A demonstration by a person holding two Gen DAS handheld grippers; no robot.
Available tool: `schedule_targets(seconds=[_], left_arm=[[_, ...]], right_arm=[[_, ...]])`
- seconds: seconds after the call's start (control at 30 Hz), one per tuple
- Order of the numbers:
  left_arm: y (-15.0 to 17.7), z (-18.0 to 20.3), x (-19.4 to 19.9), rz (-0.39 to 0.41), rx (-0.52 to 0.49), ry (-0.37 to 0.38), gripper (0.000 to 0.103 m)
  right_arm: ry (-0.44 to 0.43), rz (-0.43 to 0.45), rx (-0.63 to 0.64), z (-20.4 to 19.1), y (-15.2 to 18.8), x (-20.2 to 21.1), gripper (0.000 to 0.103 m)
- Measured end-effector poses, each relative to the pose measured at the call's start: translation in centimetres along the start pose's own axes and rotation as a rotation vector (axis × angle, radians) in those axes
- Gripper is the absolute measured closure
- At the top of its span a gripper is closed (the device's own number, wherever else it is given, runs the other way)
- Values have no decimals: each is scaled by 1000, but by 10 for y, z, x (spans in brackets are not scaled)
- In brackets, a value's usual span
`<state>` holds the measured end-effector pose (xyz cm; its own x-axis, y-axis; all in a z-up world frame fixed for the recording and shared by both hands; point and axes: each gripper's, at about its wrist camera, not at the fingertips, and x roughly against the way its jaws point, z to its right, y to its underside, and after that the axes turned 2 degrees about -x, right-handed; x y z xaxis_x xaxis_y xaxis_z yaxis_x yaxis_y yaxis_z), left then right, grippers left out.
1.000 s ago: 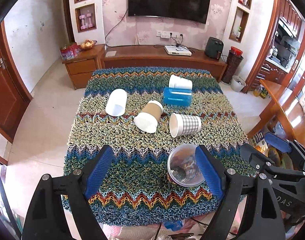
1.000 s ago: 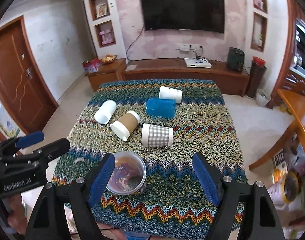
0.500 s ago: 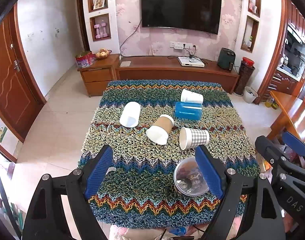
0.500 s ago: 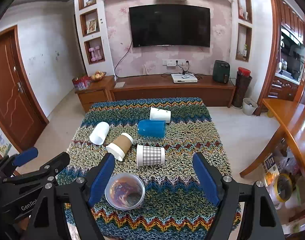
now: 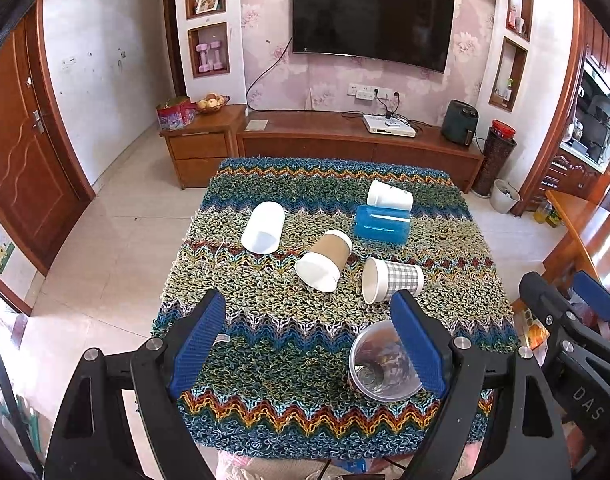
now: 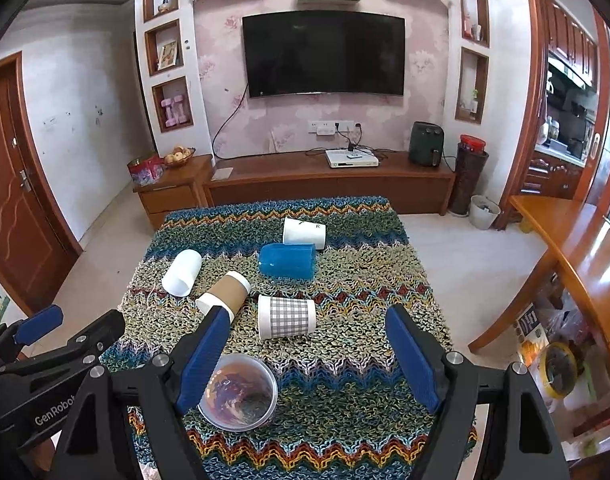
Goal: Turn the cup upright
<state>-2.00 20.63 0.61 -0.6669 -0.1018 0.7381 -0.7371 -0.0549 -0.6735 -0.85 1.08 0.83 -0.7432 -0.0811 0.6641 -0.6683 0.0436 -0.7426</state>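
On the knitted zigzag cloth point(image 5: 265, 360) five cups are seen lying on their sides: a checked cup point(image 5: 391, 280) nearest, a brown-sleeved cup point(image 5: 325, 258) beside it, a plain white cup point(image 5: 263, 227), a blue cup point(image 5: 381, 224) and a white cup point(image 5: 389, 196) touching it at the far side, while a clear plastic cup point(image 6: 239, 392) stands upright at the near edge. Over the last second both views have been drawn up and back, so that more of the room is taken in and the cups appear smaller. Nothing is held: the left gripper point(image 5: 305, 348) and the right gripper point(image 6: 305, 356) are both spread wide and empty. From this a retreat after one cup is judged, with five flips left
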Motion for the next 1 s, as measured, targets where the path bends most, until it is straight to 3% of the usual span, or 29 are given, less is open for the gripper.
schedule_targets(seconds=[1.0], left_arm=[[1, 2, -4, 8, -15, -19, 16]], right_arm=[[6, 11, 16, -6, 1, -2, 22]])
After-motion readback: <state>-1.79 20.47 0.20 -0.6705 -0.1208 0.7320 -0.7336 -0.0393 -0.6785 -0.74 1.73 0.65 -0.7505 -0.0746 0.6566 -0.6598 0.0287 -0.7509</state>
